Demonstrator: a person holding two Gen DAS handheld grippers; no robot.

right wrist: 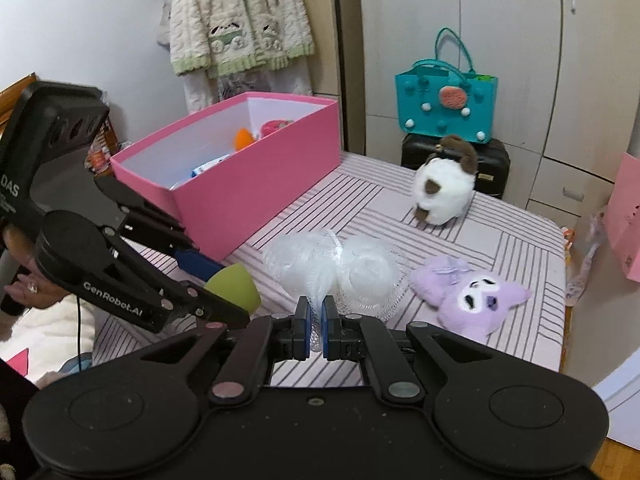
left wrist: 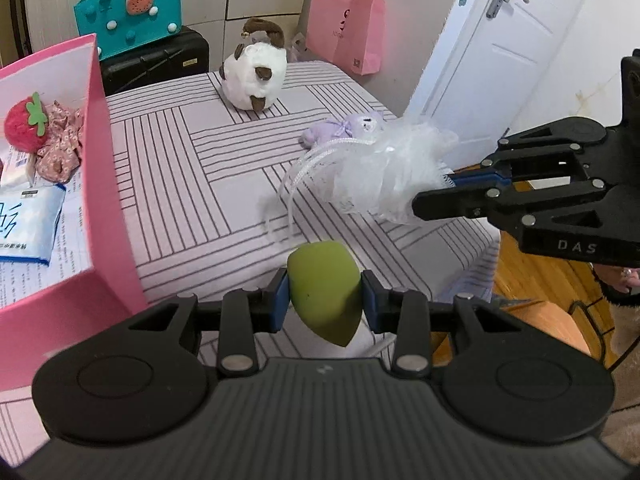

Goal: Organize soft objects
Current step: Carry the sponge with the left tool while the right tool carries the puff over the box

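Green makeup sponge (left wrist: 324, 290), light and squashy, sits pinched across its belly in left gripper (left wrist: 325, 296); right gripper (right wrist: 317, 326) clamps wispy white mesh pouf (right wrist: 332, 268) by its gathered netting.

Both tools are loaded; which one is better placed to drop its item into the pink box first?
Probably left. The left tool, holding the green sponge, is right beside the pink box; the right tool with the white mesh pouf is farther away.

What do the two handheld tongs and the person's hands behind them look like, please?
Both tongs, left and right, are matte black linkage frames with silver pivot rivets, round side discs and blue pads. White lettering reads "DAS" and "GenRobot.AI". A thin black cable hangs beside the left one. The hand holding it wears a ring, with fluffy cream fabric below.
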